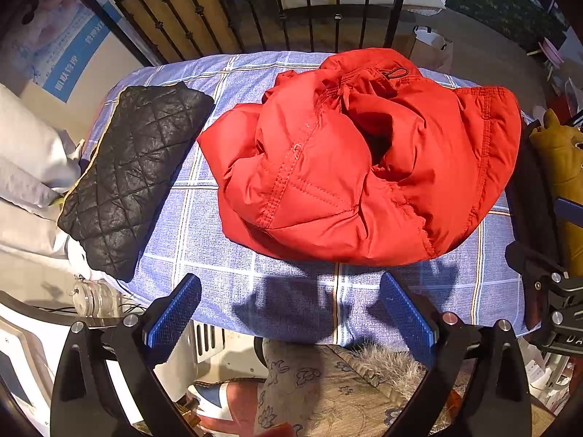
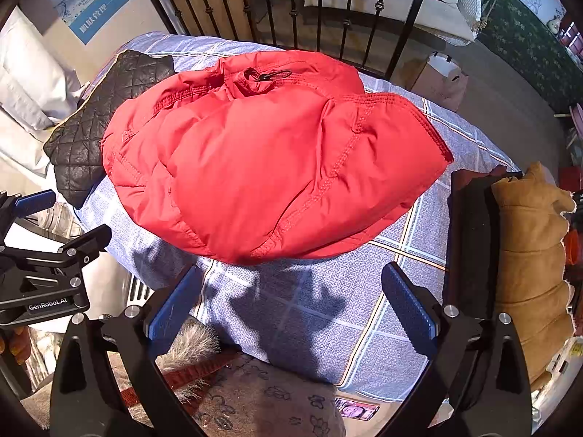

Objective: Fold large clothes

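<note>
Jacket: red jacket (image 1: pixel 349 167) lies bunched just ahead of me, long axis left-right.
Grippers: my left gripper (image 1: pixel 291 313) and right gripper (image 2: pixel 291 302) gape, empty.
Nearer: about equal, I judge.

Puffy red jacket (image 1: pixel 349 167) (crumpled, unfolded) in a heap mid-bedspread (image 1: pixel 291 298)

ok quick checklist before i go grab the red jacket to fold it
1. Left hand-held gripper open, holding nothing: ok.
2. Right hand-held gripper open, holding nothing: ok.
3. Red jacket spread flat: not ok, it lies bunched in a rumpled heap.
4. Jacket fully on the checked cloth: ok, near edge shows cloth in front.
5. Room on the left for spreading: not ok, the black quilted item lies close beside the jacket.
6. Sleeves located: cannot tell, hidden in the folds.
</note>
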`<state>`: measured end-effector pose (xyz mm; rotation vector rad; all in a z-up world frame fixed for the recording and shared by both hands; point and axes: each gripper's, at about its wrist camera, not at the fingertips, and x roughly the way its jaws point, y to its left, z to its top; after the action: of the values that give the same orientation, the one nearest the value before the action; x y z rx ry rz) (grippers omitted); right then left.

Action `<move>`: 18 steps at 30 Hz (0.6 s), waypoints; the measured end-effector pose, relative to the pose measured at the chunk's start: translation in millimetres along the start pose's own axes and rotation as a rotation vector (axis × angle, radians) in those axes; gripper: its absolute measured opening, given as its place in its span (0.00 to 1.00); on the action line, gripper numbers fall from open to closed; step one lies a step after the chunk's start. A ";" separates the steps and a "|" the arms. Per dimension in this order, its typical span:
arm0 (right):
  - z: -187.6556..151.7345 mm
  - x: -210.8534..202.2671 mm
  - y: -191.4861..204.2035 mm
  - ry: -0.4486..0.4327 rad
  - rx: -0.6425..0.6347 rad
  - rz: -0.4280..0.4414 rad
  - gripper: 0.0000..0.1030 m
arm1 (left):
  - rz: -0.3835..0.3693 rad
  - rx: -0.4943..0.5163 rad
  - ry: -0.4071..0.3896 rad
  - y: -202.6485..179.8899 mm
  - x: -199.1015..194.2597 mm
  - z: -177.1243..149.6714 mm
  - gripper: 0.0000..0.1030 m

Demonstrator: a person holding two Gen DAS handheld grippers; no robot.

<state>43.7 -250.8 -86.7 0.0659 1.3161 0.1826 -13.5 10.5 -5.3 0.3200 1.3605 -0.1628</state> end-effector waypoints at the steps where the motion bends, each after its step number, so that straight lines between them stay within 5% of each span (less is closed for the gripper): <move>1: 0.1 0.1 0.0 0.001 0.000 0.000 0.95 | -0.001 0.001 -0.001 0.1 -0.1 0.0 0.94; 13: -1.4 1.4 0.1 0.004 -0.001 0.001 0.95 | -0.057 -0.055 0.028 8.7 6.9 3.6 0.94; 18: 0.8 -0.1 -3.8 -0.011 0.011 0.043 0.95 | -0.060 -0.135 0.037 43.0 12.0 9.4 0.94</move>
<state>44.8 -254.6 -87.0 0.1047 1.3053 0.2117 10.5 49.0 -9.8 0.1702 1.4112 -0.1143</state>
